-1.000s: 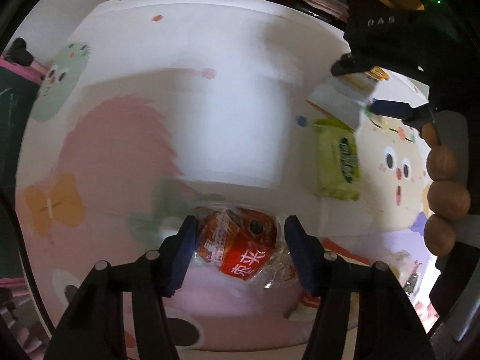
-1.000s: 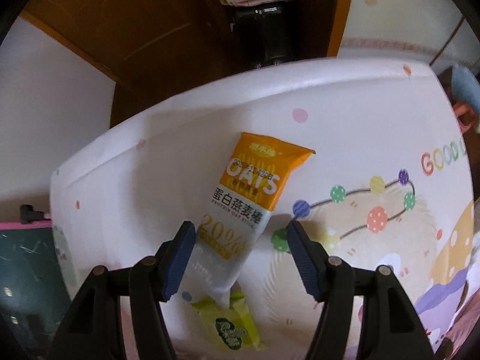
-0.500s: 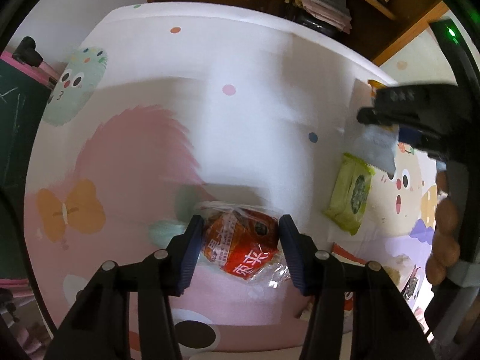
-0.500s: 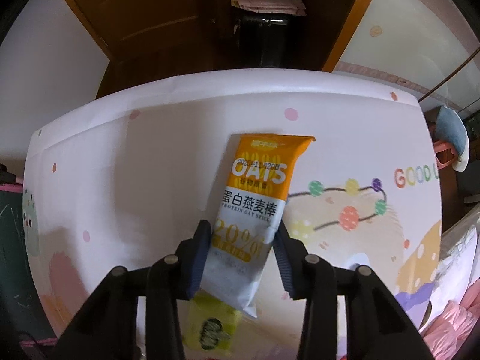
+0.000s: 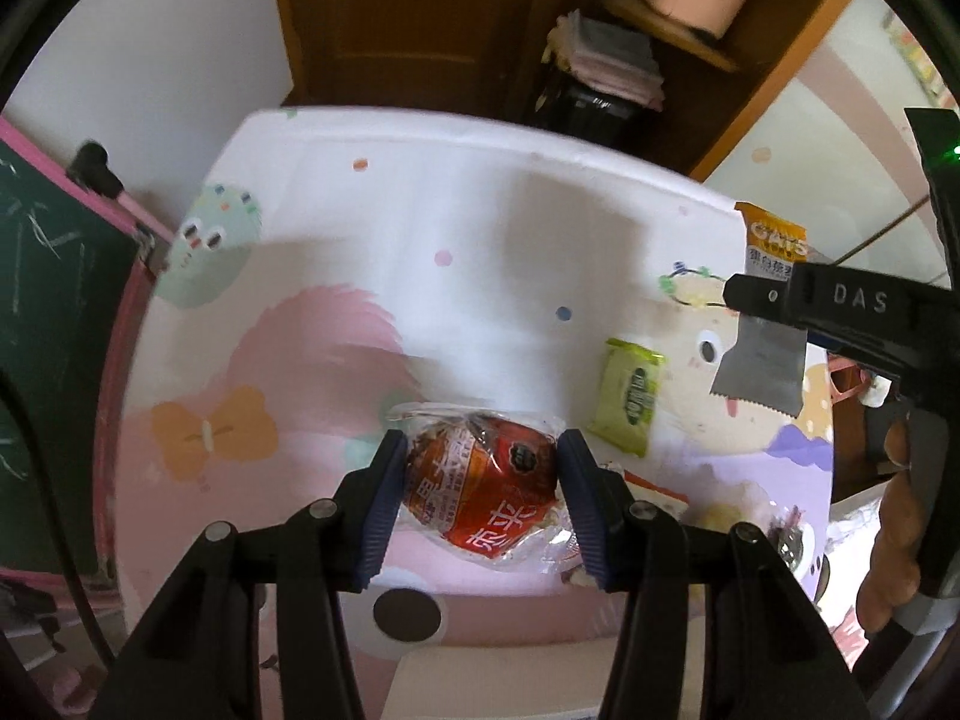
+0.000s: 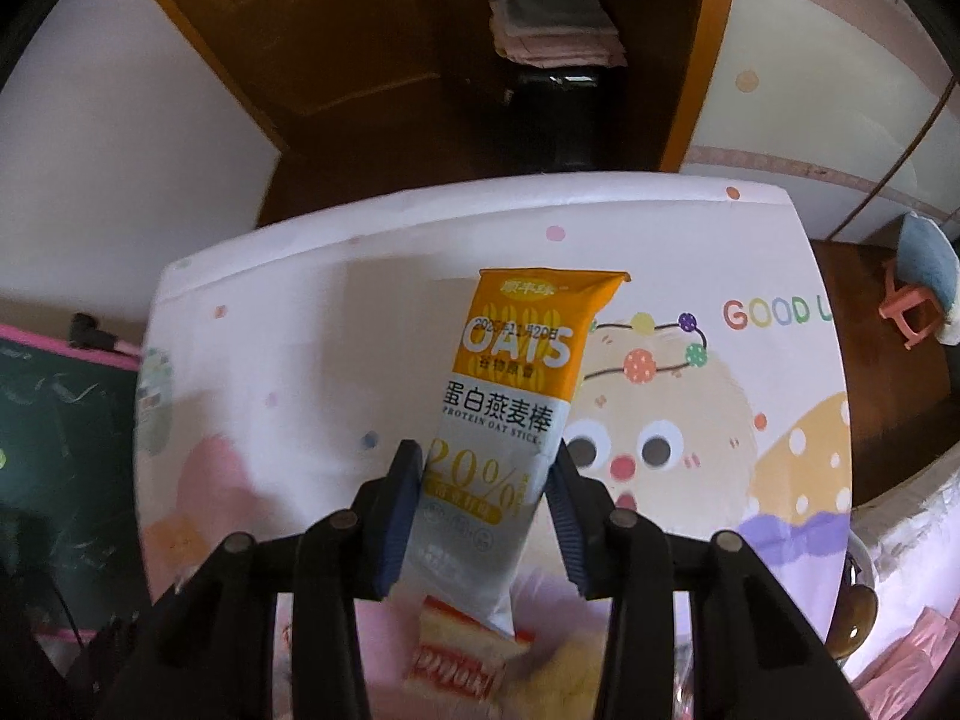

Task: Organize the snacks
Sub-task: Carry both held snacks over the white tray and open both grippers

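My left gripper is shut on a red snack packet in a clear crinkly wrapper, held above the cartoon-printed table mat. My right gripper is shut on the lower end of an orange and white oat bar, which hangs above the mat. The left wrist view shows that same right gripper at the right edge with the oat bar in it and a hand on its handle. A green packet lies flat on the mat between the two grippers.
A red and white packet lies on the mat under the oat bar, with more wrappers near the front right. A chalkboard stands at the left. Behind the table is a wooden shelf with folded cloths. A small pink stool stands at the right.
Both grippers closed on their packets, the right one from wide open, then rose. The red packet and the oat bar left the mat, and the table now looks farther away.
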Available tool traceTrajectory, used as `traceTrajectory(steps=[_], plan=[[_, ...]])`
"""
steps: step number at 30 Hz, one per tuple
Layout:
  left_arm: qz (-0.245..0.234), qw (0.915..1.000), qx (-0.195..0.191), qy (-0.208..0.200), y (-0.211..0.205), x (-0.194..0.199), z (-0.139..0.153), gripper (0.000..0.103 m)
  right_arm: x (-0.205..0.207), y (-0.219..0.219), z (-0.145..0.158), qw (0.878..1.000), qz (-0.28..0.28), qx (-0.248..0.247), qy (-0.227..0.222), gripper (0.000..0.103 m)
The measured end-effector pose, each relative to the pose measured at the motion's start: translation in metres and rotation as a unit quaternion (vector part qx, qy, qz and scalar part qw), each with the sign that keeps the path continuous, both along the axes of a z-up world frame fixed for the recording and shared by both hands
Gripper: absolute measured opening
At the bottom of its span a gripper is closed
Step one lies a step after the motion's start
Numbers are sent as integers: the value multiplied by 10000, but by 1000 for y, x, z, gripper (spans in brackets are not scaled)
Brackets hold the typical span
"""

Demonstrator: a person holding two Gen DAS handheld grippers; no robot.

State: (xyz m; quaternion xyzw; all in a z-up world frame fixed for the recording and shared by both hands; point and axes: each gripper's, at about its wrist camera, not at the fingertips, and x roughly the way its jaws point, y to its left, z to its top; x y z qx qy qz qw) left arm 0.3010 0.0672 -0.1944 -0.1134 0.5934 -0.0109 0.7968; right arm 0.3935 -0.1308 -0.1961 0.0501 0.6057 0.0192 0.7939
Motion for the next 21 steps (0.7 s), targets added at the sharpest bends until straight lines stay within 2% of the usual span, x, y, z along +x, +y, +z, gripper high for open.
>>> traceTrajectory(steps=[12,17,21], plan=[[-221,9969,197,-725,-9,-62,84,49,-100,6,95,9951,529,505,-661,42],[-372,9945,332,-924,-17,-94,107,49,-149,1,120,9918,714,658,-831,42],[-471,9927,340,-1052,-20,-123,124,49,-188,-6,129,9905,817,694,-867,42]])
